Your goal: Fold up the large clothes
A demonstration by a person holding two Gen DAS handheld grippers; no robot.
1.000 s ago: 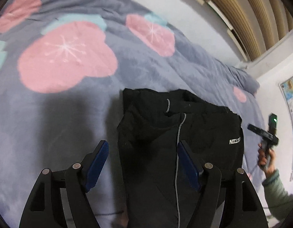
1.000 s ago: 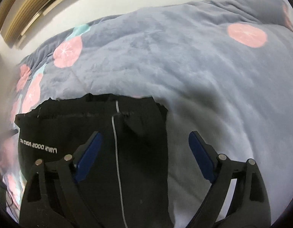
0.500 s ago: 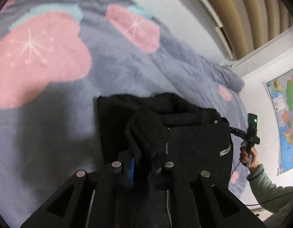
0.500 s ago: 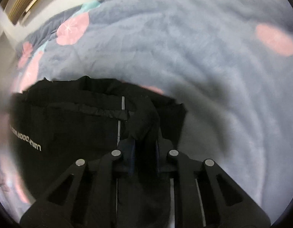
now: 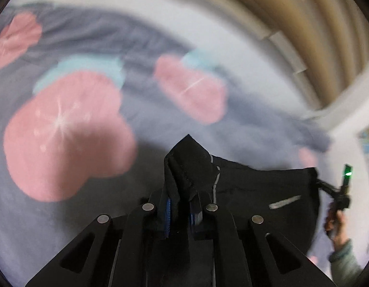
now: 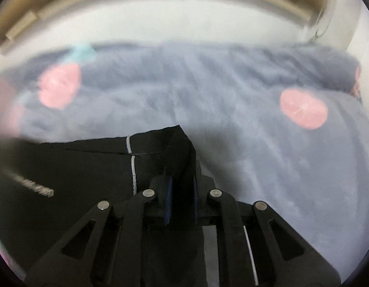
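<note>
Both claws, left claw [image 5: 180, 211] and right claw [image 6: 182, 203], pinch the black garment [image 5: 256, 186] (2 corners); lift evenly, keeping the edge taut over the bed [image 6: 256, 143].

Both wrist cams looked forward along their fingers, close over the bed, angled slightly down toward the wall. Left view sat near the black garment [image 5: 244, 191] left corner, right view its right corner; both shared garment and grey blanket [image 6: 232, 110].
</note>
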